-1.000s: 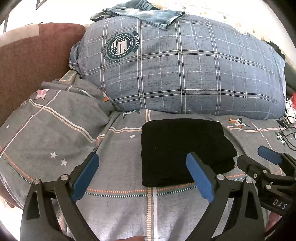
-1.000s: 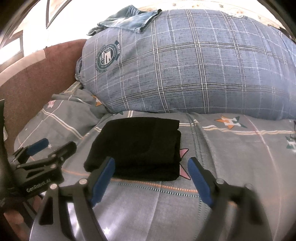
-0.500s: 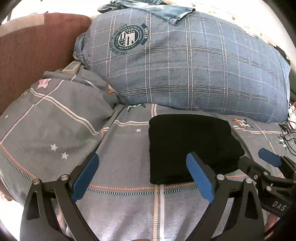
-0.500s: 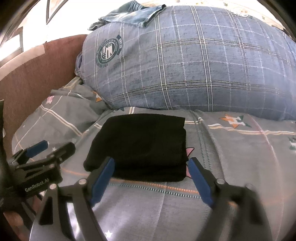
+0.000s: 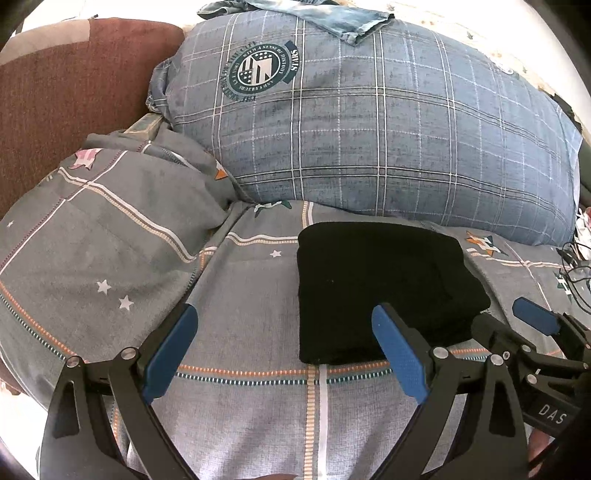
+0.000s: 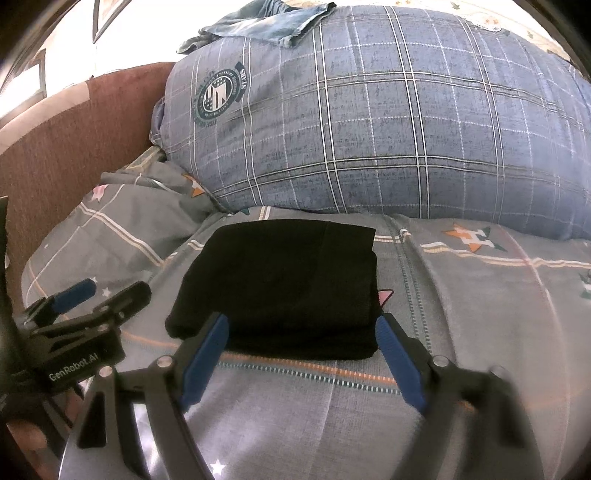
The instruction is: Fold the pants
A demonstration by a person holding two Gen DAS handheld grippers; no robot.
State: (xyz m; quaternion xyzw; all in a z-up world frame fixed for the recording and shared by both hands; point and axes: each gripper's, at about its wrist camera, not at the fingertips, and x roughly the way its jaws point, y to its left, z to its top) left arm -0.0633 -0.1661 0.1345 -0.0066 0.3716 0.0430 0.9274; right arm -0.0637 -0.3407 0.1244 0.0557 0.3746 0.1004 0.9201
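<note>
The black pants (image 5: 384, 288) lie folded into a compact rectangle on the grey star-print bedsheet (image 5: 258, 406), just in front of the big pillow; they also show in the right wrist view (image 6: 284, 284). My left gripper (image 5: 284, 328) is open and empty, just short of the pants' near left corner. My right gripper (image 6: 303, 332) is open and empty, its blue pads either side of the pants' near edge, apart from the cloth. Each gripper shows in the other's view: the right one (image 5: 517, 321) and the left one (image 6: 99, 295).
A large blue plaid pillow (image 5: 369, 125) fills the back, with a denim garment (image 5: 314, 14) on top. A brown headboard (image 5: 66, 92) stands at the left. The sheet is bunched at the left (image 5: 129, 192). Black cables (image 5: 576, 266) lie at the far right.
Both grippers have drawn back and risen slightly from the folded pants, so the view tilts down. The pants have not moved. Both stay open.
</note>
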